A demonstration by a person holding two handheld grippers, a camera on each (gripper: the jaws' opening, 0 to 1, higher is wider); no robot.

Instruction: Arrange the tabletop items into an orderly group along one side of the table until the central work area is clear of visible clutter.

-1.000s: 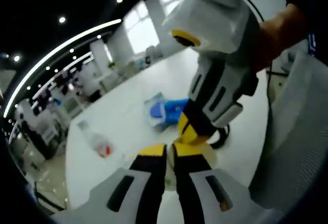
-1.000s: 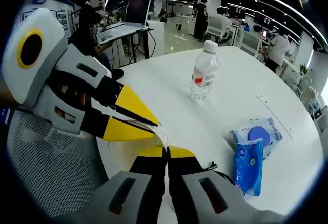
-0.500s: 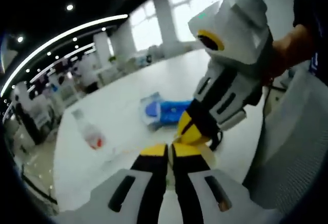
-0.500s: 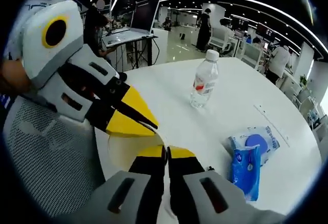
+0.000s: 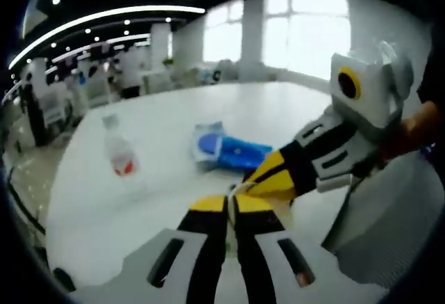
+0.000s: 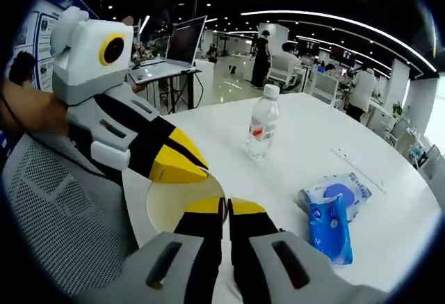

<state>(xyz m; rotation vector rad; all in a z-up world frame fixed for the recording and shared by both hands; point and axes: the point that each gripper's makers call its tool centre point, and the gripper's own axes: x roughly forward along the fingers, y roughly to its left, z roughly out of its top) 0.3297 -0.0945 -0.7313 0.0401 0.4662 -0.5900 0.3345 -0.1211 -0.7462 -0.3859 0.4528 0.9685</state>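
Both your grippers' fingers are closed and empty, nothing gathered yet; next, open over the bottle (image 6: pixel 261 131) on the counter (image 6: pixel 313 151)

One clear plastic water bottle with red label and white cap (image 6: pixel 261 129), two blue plastic wipe packets (image 6: pixel 331 213), one round white table (image 6: pixel 389 234), one open laptop (image 6: pixel 175 52), one grey mesh chair back (image 6: pixel 55 220)
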